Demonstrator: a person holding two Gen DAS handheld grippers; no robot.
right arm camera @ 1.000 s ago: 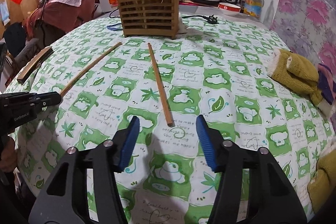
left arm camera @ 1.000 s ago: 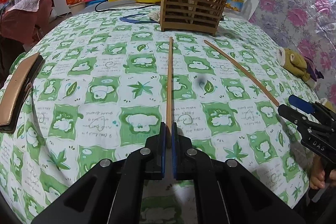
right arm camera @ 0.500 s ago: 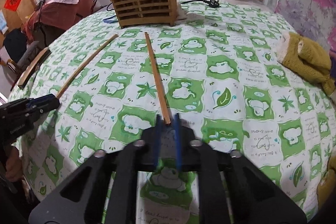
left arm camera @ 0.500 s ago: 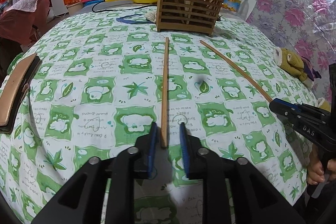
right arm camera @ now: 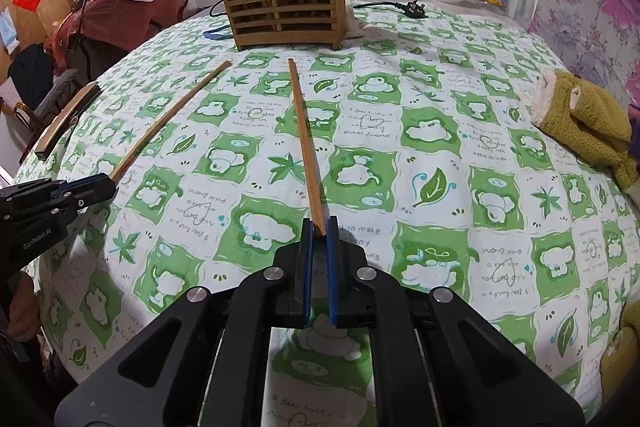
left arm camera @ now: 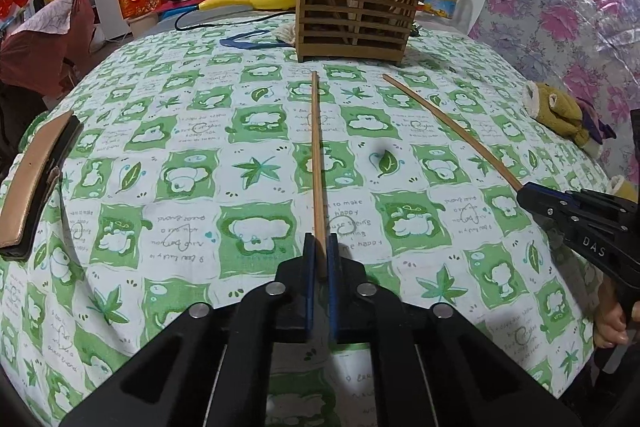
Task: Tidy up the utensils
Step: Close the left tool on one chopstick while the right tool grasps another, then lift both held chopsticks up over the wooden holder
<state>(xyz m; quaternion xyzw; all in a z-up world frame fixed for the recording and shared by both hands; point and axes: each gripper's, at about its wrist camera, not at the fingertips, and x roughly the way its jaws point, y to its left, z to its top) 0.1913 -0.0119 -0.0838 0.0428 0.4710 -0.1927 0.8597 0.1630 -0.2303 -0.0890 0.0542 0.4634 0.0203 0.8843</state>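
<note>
- Left tongs [left arm camera: 319, 255]: clenched on the near end of one chopstick [left arm camera: 317, 155], which lies flat on the tabletop [left arm camera: 120, 147] pointing to 12 o'clock.
- Right tongs [right arm camera: 319, 227]: clenched on the near end of the second chopstick [right arm camera: 305, 143], its jaws having just closed.
- Wooden holder [left arm camera: 352, 15] stands at 12 o'clock, beyond both tips.
- Recommendation: lift each stick level, then tip it upright over the holder; end grips may swing.
</note>
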